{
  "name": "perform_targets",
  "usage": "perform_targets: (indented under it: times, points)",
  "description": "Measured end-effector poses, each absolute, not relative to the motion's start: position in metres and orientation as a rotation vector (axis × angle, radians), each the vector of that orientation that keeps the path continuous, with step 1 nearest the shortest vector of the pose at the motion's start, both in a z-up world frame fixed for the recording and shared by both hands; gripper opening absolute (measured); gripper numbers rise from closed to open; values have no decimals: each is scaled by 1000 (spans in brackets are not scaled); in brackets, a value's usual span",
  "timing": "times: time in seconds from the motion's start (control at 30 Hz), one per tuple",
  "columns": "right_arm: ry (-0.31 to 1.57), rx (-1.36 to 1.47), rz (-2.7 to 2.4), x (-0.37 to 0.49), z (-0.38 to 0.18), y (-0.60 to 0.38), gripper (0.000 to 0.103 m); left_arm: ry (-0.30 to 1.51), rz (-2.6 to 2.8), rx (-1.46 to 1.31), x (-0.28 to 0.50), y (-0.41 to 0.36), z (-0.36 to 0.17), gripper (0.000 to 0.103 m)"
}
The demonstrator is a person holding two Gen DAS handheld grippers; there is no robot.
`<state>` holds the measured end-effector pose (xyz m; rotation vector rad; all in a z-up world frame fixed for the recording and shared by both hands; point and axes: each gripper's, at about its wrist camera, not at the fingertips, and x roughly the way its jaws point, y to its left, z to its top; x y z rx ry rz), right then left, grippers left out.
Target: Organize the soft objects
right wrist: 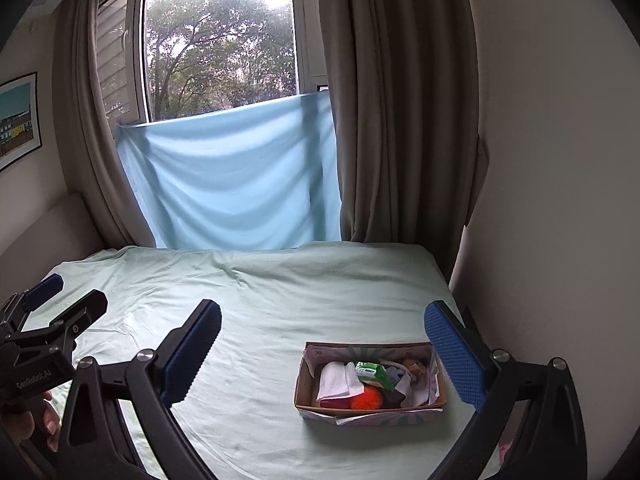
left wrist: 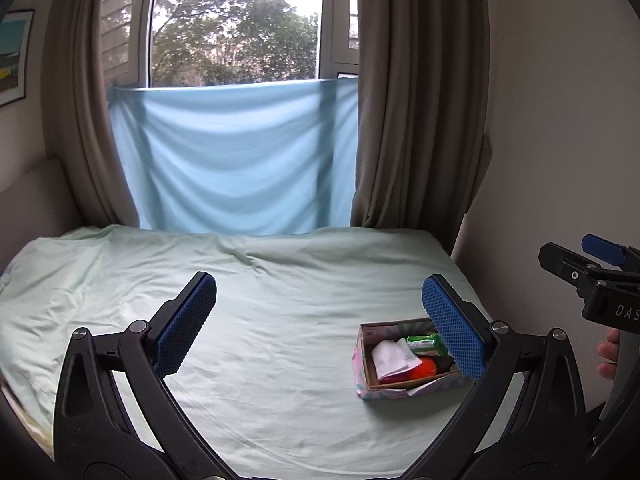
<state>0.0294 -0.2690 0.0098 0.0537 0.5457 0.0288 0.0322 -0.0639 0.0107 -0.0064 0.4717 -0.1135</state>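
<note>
Here, on the pale green bedsheet (left wrist: pixel 280 320), both of my grippers hang wide open and empty above the mattress, well short of the one thing that matters. My left gripper (left wrist: pixel 320 324) holds nothing between its spread blue pads (left wrist: pixel 188 320), and the cardboard box (left wrist: pixel 362 360) lies ahead and to its right, partly hidden behind the right-hand pad. My right gripper (right wrist: pixel 323 352), jaws equally parted and bare, looks down on the same box (right wrist: pixel 304 384) ahead and right of centre, just inside its right-hand finger. The box's long axis runs roughly left to right across that view, and it sits near the bed's right edge, close to the wall. Inside it are a folded white cloth (right wrist: pixel 336 380), a green packet (right wrist: pixel 374 372), an orange fuzzy ball (right wrist: pixel 366 398) and other soft items I cannot make out. I judge my right gripper the nearer one, and better lined up, to reach the box
</note>
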Motion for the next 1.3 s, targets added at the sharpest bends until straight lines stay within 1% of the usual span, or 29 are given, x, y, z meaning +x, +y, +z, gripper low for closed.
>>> perform_targets:
  times: [1.3]
  points:
    - [528, 36, 4, 29, 17, -259, 101, 451, -104, 16, 31, -70, 11, 103]
